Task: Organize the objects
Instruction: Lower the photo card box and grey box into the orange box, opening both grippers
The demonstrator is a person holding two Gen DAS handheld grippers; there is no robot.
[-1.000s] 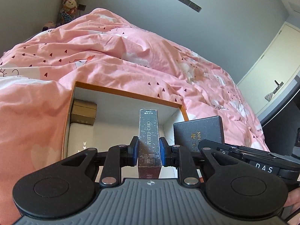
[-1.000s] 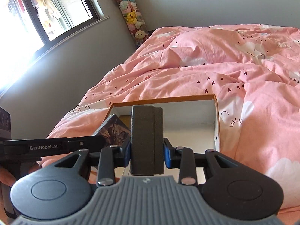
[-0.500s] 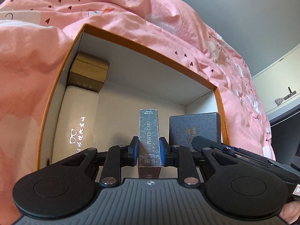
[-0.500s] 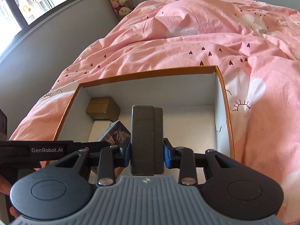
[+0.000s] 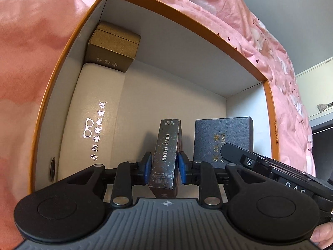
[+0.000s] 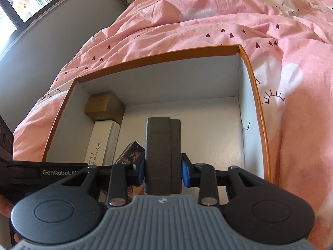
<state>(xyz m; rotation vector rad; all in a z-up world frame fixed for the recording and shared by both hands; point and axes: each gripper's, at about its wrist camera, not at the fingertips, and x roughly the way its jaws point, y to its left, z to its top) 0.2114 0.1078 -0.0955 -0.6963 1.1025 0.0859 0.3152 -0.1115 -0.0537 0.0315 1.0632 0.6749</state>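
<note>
**A:** Photo-card box (image 5: 165, 156) — where was it at that point?

**B:** Clamped upright in the left gripper (image 5: 164, 165), both blue pads pressed on its long sides, hanging inside the orange-rimmed carton (image 5: 188, 24) over bare floor, between the white glasses case (image 5: 93, 125) and the dark blue box (image 5: 223, 137).

**A:** And the right gripper (image 6: 163, 171)?

**B:** Closed on that dark blue box too, pads on both faces, w/ the carton's right wall (image 6: 242, 125) near. Whether either item already touched the floor — couldn't tell, the gripper bodies hid the bottoms.

**A:** What else was in there?

**B:** Gold box (image 5: 113, 48) in the far left corner, butted against the case's end. Carton sat on the pink duvet (image 6: 229, 16).

**A:** So how to place them well?

**B:** IMO lower both straight down, keep the card box parallel to the case, don't let go till the base is seated — it's tall and narrow, likely to tip. Watch the two grippers don't clash; they were v. close together.
</note>
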